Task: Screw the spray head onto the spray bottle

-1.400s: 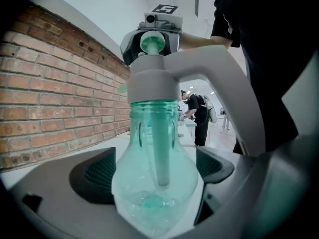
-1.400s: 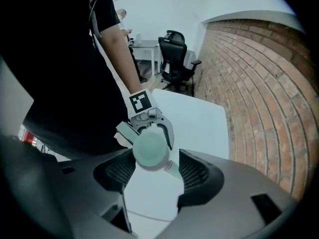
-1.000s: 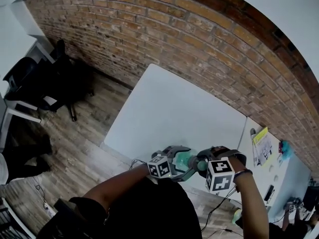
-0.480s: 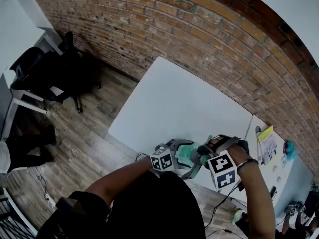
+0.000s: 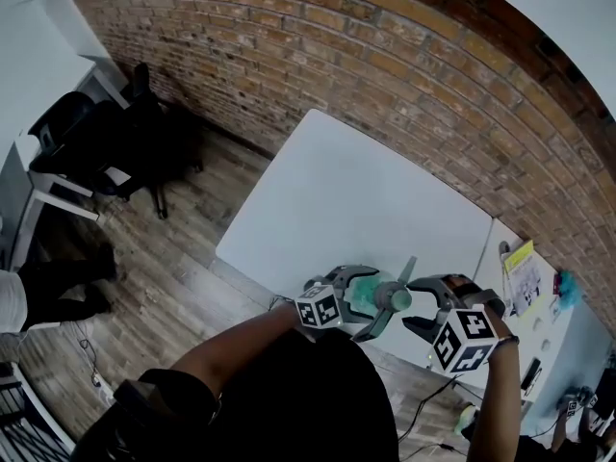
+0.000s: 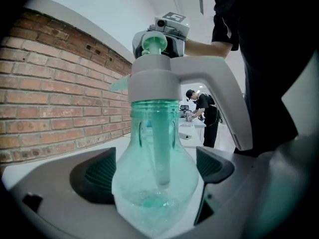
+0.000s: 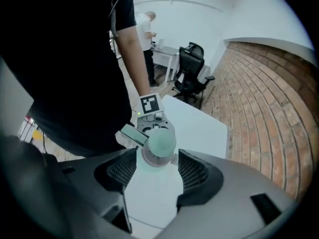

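Now bottle point(image 6: 149, 193) between left gripper point(image 6: 157, 168) fingers point(image 6: 94, 176); right gripper point(image 7: 152, 166) parted near spray head point(image 7: 158, 144).

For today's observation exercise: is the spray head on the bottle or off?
On: the spray head sits on the neck of the spray bottle; tightness unclear.

White bench point(image 5: 356, 191) stands along a red brick wall point(image 5: 385, 46). Wood-plank floor point(image 5: 183, 248) to the left, with a black office chair point(image 5: 91, 138) on it. A second white bench point(image 5: 568, 340) adjoins on the right, carrying a yellow sheet point(image 5: 523, 255) and a teal object point(image 5: 564, 292). A person point(image 6: 202, 111) stands in the background.
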Tool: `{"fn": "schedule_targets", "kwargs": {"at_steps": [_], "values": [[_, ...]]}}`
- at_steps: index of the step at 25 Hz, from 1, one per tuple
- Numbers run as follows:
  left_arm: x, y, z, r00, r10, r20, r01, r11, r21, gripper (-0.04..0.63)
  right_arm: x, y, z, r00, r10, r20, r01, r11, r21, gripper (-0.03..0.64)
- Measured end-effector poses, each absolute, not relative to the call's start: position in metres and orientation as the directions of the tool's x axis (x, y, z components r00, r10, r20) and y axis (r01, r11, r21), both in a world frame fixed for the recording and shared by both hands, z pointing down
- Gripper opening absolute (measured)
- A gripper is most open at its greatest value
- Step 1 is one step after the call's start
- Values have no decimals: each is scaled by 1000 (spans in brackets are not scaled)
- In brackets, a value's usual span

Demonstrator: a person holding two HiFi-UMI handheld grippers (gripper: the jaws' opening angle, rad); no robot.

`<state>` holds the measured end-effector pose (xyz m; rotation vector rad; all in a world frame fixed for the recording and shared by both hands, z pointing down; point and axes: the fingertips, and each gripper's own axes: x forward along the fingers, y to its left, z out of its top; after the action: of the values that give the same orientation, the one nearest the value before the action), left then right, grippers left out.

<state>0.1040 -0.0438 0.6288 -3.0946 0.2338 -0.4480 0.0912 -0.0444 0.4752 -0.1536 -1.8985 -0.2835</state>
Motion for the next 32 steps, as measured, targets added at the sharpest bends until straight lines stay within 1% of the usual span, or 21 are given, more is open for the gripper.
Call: {"fn": "schedule_targets", "kwargs": {"at_steps": [5, 7, 10, 12, 17, 20, 24, 28, 32], "values": [[103, -44, 629, 943, -174, 282, -176, -984, -20, 489, 87, -37, 460, -471, -115, 875, -92, 992, 81, 262], [103, -43, 630, 938, -186, 291, -190, -982, -16, 489, 89, -40, 457, -498, -181, 848, -244, 968, 63, 262], [103, -43, 630, 935, -201, 292, -206, -978, -15, 489, 93, -45, 462, -505, -272, 819, -465, 885, 7, 262], [103, -44, 630, 934, -208, 291, -214, -977, -13, 489, 92, -45, 470, -500, -309, 809, -558, 829, -29, 262], [104, -45, 630, 930, -220, 296, -227, -974, -13, 489, 82, -55, 479, -448, -420, 789, -723, 689, -43, 262], [105, -46, 630, 928, -230, 293, -235, -972, -18, 489, 83, -64, 486, -386, -453, 803, -787, 617, -31, 262], [106, -45, 631, 926, -237, 294, -243, -970, -15, 489, 84, -63, 499, -321, -435, 841, -794, 608, 11, 262], [107, -45, 630, 931, -227, 287, -234, -972, -12, 489, 85, -62, 500, -328, -433, 840, -786, 618, 11, 262], [107, -45, 630, 934, -222, 281, -229, -973, -8, 489, 85, -60, 501, -353, -387, 852, -719, 694, 17, 262]]}}
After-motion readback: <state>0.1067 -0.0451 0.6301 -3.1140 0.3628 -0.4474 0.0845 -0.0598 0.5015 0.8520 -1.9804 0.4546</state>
